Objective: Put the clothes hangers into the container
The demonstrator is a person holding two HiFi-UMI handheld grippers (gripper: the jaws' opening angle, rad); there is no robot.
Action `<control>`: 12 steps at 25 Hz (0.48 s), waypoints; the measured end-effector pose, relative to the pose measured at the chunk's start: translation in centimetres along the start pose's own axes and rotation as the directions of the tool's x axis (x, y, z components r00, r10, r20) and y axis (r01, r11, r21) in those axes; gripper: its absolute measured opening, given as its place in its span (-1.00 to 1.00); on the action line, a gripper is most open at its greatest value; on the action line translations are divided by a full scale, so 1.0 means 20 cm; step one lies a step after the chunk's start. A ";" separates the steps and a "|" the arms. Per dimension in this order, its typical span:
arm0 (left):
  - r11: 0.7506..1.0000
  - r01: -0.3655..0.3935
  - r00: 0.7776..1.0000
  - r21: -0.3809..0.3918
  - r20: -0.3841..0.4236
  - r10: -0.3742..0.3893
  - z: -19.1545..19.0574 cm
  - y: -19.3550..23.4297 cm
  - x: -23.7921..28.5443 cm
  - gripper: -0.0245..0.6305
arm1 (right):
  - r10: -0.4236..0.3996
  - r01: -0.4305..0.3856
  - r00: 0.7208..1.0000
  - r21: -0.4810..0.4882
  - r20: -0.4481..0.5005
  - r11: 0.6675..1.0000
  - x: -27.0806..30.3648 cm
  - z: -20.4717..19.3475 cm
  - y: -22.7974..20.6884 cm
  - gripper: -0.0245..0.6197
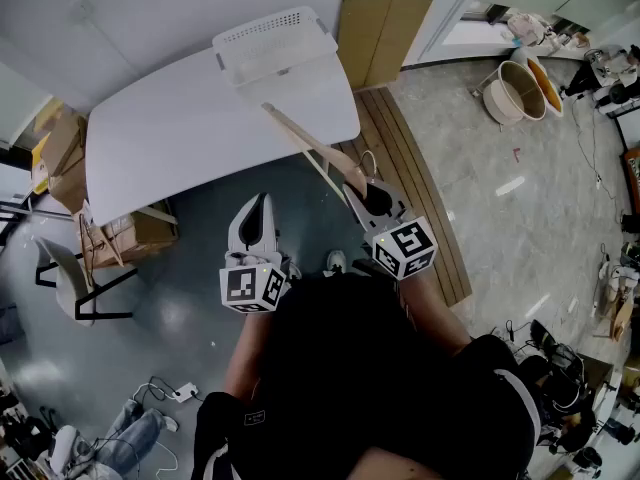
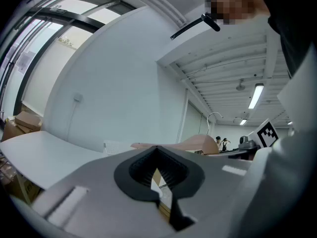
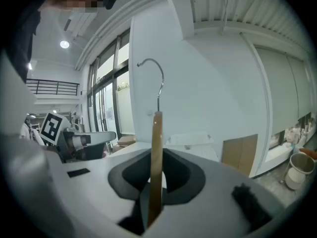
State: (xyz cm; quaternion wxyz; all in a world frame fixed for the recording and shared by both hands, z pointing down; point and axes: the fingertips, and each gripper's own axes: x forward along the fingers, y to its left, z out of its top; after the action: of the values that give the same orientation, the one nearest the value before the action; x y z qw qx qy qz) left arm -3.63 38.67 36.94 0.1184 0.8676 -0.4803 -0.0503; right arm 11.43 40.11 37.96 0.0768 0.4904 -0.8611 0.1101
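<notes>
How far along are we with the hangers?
Done: nothing I can confirm; the white container on the table shows no hanger inside from here. In hand: the right tool grips a wooden hanger, its far end near the container. The left tool is empty. Left: drop this hanger in.

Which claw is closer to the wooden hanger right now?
Right. The right claw is clamped on the hanger; the left claw holds nothing and sits beside it, clear of the hanger.
</notes>
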 end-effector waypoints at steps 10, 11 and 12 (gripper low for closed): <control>1.000 -0.004 1.000 -0.007 0.009 0.004 0.00 0.02 -0.01 -0.92 | 0.002 -0.002 1.000 -0.011 -0.009 1.000 0.02 -0.01 0.02 -0.74; 1.000 -0.003 1.000 -0.007 0.008 0.003 0.00 0.01 -0.01 -0.92 | 0.001 -0.001 1.000 -0.012 -0.008 1.000 0.01 -0.01 0.01 -0.74; 1.000 -0.002 1.000 -0.006 0.007 0.002 0.00 0.01 -0.01 -0.92 | -0.001 0.001 1.000 -0.013 -0.008 1.000 0.01 -0.01 0.01 -0.74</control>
State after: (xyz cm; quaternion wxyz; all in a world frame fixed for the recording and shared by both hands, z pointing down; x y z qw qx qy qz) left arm -3.89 38.76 36.99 0.1193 0.8666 -0.4814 -0.0548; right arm 11.15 40.11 38.15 0.0837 0.4898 -0.8613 0.1065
